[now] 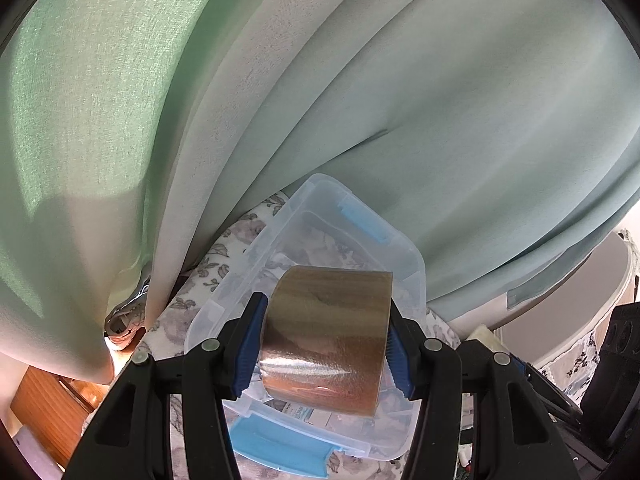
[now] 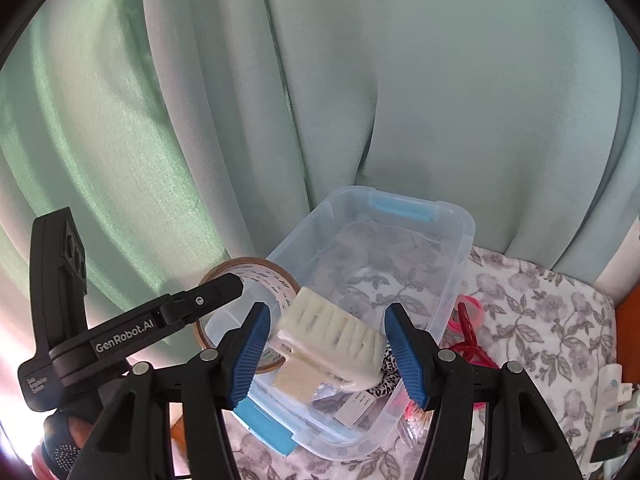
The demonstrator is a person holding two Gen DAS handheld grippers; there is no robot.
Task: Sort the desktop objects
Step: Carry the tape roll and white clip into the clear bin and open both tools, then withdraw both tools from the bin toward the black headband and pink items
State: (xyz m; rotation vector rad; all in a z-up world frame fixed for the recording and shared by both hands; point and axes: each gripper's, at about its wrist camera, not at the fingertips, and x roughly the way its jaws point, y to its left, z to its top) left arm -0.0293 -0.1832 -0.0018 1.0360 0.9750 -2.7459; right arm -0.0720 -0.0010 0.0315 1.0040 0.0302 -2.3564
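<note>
The left gripper (image 1: 326, 340), marked "GenRobot.AI" in the right wrist view, clamps a brown roll of packing tape (image 1: 326, 336) above a clear plastic bin with blue latches (image 1: 412, 264). Only the right view shows the right gripper (image 2: 326, 346) gripping a cream bristle brush (image 2: 332, 334) over the bin on a floral cloth (image 2: 532, 320).

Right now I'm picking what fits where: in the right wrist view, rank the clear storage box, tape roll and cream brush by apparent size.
1. Clear storage box, clearly largest.
2. Tape roll and cream brush look alike; the brush sits nearer the camera, so no firm ranking.
</note>
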